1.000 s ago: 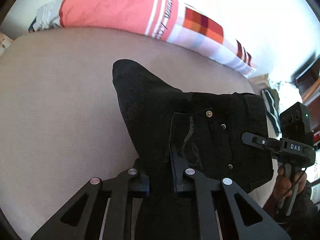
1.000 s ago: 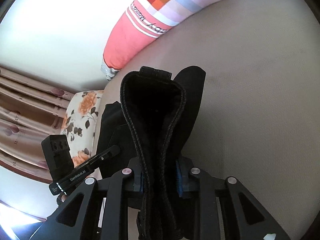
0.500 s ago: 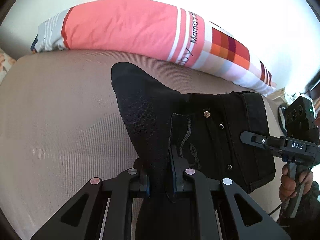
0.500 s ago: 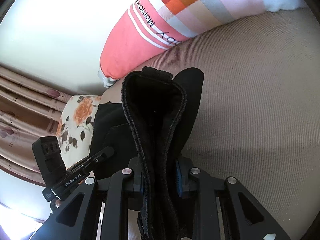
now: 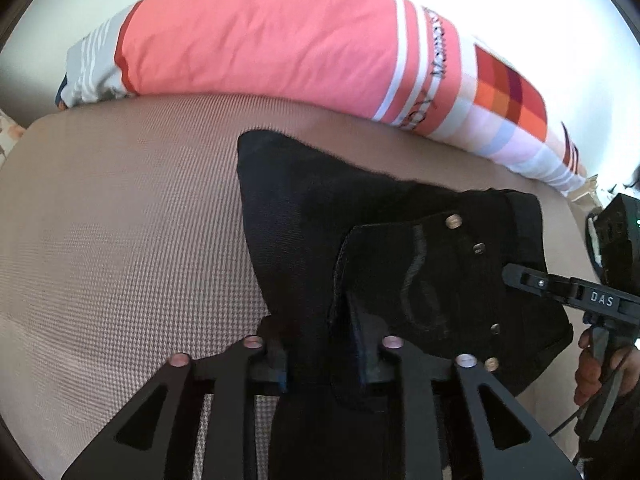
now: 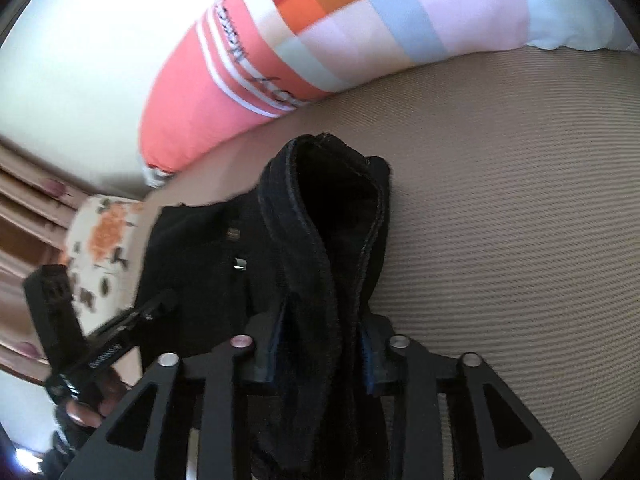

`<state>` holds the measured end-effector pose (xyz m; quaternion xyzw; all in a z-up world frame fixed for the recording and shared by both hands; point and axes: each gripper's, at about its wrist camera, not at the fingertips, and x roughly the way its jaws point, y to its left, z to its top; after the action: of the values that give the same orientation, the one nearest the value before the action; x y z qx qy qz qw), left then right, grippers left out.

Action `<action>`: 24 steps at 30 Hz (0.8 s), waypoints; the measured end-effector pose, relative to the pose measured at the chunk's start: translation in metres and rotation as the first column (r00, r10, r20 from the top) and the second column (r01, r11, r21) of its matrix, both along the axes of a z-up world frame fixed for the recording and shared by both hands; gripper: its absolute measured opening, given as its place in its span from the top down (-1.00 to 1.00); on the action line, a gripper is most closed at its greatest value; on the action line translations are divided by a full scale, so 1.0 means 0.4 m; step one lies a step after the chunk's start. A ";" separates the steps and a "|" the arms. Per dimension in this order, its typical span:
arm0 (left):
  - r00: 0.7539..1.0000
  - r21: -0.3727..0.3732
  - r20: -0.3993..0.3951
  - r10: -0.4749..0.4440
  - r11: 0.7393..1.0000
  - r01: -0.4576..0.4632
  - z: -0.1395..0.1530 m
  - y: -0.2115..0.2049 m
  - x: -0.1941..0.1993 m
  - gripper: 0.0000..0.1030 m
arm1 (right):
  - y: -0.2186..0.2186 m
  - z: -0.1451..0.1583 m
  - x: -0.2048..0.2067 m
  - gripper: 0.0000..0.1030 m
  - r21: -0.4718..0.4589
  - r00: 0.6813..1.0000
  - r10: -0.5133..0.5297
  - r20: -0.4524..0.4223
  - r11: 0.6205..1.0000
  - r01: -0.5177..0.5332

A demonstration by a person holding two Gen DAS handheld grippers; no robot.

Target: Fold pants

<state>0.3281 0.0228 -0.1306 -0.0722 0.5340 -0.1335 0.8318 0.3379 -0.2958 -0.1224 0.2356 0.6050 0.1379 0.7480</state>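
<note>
Black pants (image 5: 384,240) with metal rivets hang over a beige bed (image 5: 120,240). My left gripper (image 5: 320,344) is shut on the pants' fabric near a back pocket. My right gripper (image 6: 320,344) is shut on the doubled waistband (image 6: 320,208), which stands up between its fingers. In the left wrist view the right gripper (image 5: 568,288) sits at the pants' right edge. In the right wrist view the left gripper (image 6: 120,340) sits at the pants' left side. Both hold the pants lifted, with the far corner drooping toward the bed.
A long pink, white and checkered pillow (image 5: 280,48) lies along the far edge of the bed against a white wall. A floral cushion (image 6: 100,240) and curtains are off the bed's left end in the right wrist view.
Both grippers, still holding the pants, have moved toward the pillow, which now looms larger and closer. The grips have not changed.
</note>
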 end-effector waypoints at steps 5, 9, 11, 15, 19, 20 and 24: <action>0.999 0.055 0.032 0.029 0.998 -0.031 -0.033 -0.001 -0.016 -0.05 | 0.009 0.002 -0.010 0.12 -0.094 1.000 -0.007 0.017 0.996 0.008; 0.997 0.116 0.060 0.055 0.991 -0.061 -0.033 -0.002 -0.029 -0.37 | 0.020 0.013 -0.020 -0.05 -0.196 1.000 0.008 0.012 0.981 -0.005; 0.996 0.137 0.055 0.071 0.988 -0.078 -0.032 0.001 -0.042 -0.47 | 0.017 0.018 -0.035 -0.09 -0.215 1.000 0.007 0.002 0.977 -0.006; 0.996 0.155 0.038 0.086 0.984 -0.091 -0.021 0.005 -0.078 -0.47 | 0.017 0.045 -0.069 -0.13 -0.230 1.000 -0.019 -0.018 0.973 0.014; 0.994 0.195 0.053 0.093 0.976 -0.101 0.000 -0.002 -0.133 -0.47 | 0.015 0.089 -0.118 -0.17 -0.252 1.000 -0.028 0.014 0.967 0.031; 0.994 0.205 0.058 0.088 0.974 -0.098 0.008 -0.003 -0.155 -0.47 | 0.017 0.107 -0.136 -0.18 -0.258 0.999 -0.028 0.028 0.966 0.035; 0.990 0.217 0.094 0.101 0.969 -0.120 0.047 0.005 -0.238 -0.47 | 0.030 0.166 -0.204 -0.19 -0.287 0.997 -0.019 0.080 0.957 0.042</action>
<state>0.2329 0.0247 -0.1116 -0.0028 0.5058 -0.0295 0.8621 0.2563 -0.2838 -0.0559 0.1278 0.5858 0.0456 0.7990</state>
